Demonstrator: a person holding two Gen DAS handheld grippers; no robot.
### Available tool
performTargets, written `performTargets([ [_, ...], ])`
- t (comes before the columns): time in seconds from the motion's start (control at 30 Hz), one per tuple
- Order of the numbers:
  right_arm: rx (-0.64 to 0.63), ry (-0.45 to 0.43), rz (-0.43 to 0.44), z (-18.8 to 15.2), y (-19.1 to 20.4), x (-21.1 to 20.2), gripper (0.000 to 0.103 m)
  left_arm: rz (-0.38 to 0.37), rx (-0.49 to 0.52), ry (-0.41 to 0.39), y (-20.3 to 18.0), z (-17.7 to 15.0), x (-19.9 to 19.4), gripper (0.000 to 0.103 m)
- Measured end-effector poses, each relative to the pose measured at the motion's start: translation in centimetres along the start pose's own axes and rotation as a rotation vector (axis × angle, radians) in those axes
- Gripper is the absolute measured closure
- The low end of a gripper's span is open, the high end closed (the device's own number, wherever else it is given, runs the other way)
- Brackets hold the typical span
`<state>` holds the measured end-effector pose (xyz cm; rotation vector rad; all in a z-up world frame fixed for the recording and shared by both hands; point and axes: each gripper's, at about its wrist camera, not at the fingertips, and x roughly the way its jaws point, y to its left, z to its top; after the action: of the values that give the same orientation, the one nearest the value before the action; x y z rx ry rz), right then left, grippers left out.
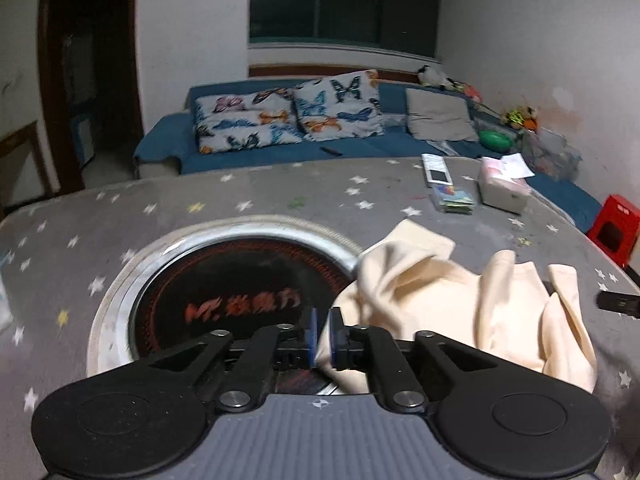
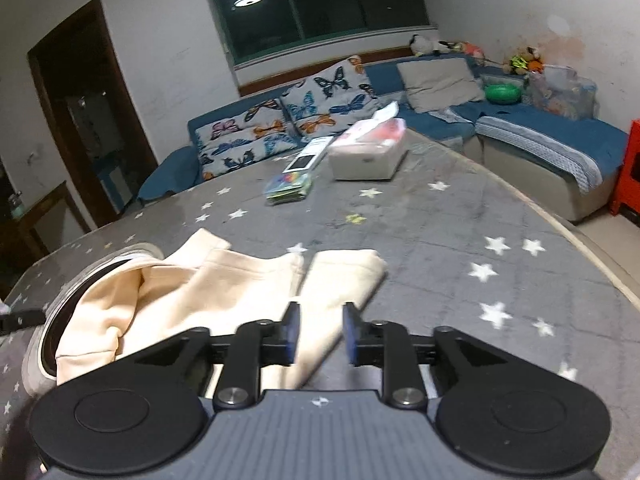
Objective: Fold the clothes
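A cream garment (image 1: 440, 312) lies bunched on the grey star-print table cover (image 1: 280, 196), with its left part draped over the rim of a round hotplate well (image 1: 240, 292). My left gripper (image 1: 323, 338) has its blue pads a narrow gap apart, and an edge of the cloth sits loosely in that gap. In the right wrist view the garment (image 2: 180, 292) spreads left, and one folded end runs between the pads of my right gripper (image 2: 319, 334). That gripper stands clearly open and neither pad presses the cloth. The other gripper's black tip shows at each picture's edge.
Far on the table (image 2: 480, 220) are a tissue box (image 2: 368, 156), a white remote (image 2: 306, 160) and a colourful packet (image 2: 288, 188). A blue sofa (image 1: 280, 152) with butterfly cushions runs behind. A red box (image 1: 614, 228) stands beyond the table's curved right edge.
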<state>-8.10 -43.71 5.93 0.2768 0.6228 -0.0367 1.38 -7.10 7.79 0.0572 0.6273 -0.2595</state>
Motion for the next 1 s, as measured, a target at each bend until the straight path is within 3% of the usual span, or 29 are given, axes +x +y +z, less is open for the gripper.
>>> performTargets([
  [0.03, -0.011, 0.005, 0.003, 0.0, 0.4, 0.4, 0.078, -0.002, 0.017, -0.003, -0.6, 0.3, 0.4, 0.080],
  [0.1, -0.034, 0.020, 0.010, 0.1, 1.1, 1.3, 0.075, -0.008, 0.053, -0.008, -1.9, 1.0, 1.4, 0.056],
  [0.33, -0.116, 0.081, -0.011, -0.8, 2.9, 3.7, 0.077, -0.017, 0.193, 0.044, -5.7, 1.9, 6.3, 0.054],
  [0.37, -0.121, 0.086, -0.011, -0.9, 3.0, 3.8, 0.081, -0.013, 0.195, 0.056, -5.6, 1.9, 6.9, 0.055],
  [0.47, -0.158, 0.078, -0.029, -1.4, 3.1, 3.6, 0.098, -0.006, 0.185, 0.092, -4.8, 1.9, 8.3, 0.094],
  [0.5, -0.167, 0.070, -0.038, -1.6, 3.1, 3.4, 0.100, -0.003, 0.170, 0.091, -4.3, 1.8, 8.2, 0.097],
  [0.77, -0.151, -0.001, -0.118, -1.7, 0.7, 0.5, 0.101, 0.066, 0.013, 0.005, 0.7, 0.5, 2.4, 0.100],
  [1.0, -0.120, -0.048, -0.157, -1.9, -0.7, -1.8, 0.101, 0.158, -0.149, -0.026, 5.6, -3.3, -4.6, 0.100],
])
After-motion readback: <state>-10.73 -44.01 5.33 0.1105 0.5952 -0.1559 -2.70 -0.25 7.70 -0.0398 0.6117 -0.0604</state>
